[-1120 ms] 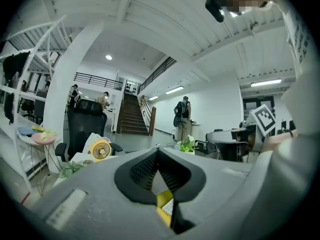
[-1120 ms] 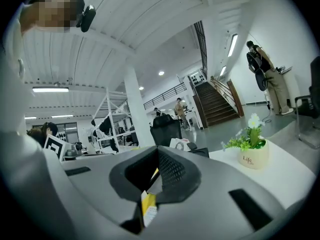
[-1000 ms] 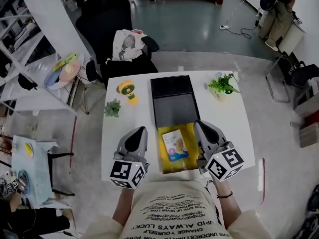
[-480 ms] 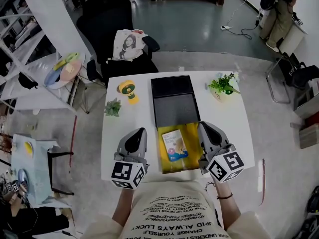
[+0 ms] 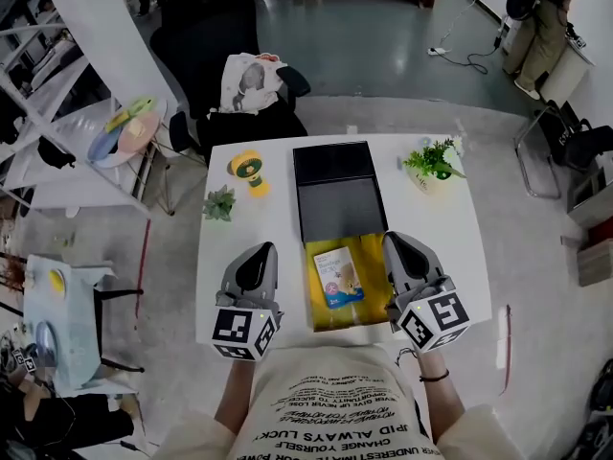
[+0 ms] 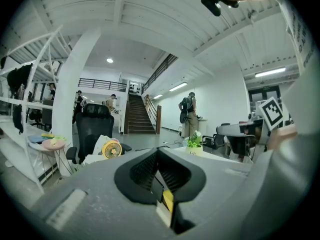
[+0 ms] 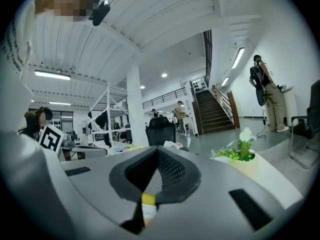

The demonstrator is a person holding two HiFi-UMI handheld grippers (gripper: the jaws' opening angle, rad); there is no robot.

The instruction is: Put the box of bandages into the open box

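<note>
While both pairs of jaws stand pressed together with nothing between them, neither the left gripper (image 5: pixel 259 254) nor the right gripper (image 5: pixel 396 244) can seize a load. A descent in this condition would probably shove the load aside.

Hazards and positions:

1. The white square table (image 5: pixel 450 228) lies below both grippers. A steep descent could drive the jaw tips onto its top.
2. The open black rectangular box (image 5: pixel 341 209) lies ahead of the grippers, centred between them. Its near edge meets the flat yellow sheet (image 5: pixel 369 290). A low carry could strike that near wall and push the box farther from the grippers.
3. The sheet lies between the two grippers. It looks smooth, so it may slide under a sideways push.
4. The small flat card box of bandages, pale print with a blue corner (image 5: pixel 337 276), lies flat on the sheet. It is outside the black box, between the grippers and apart from both. Because it lies flat, a shallow pinch at one edge may let it tilt and drop short of the black box.
</note>
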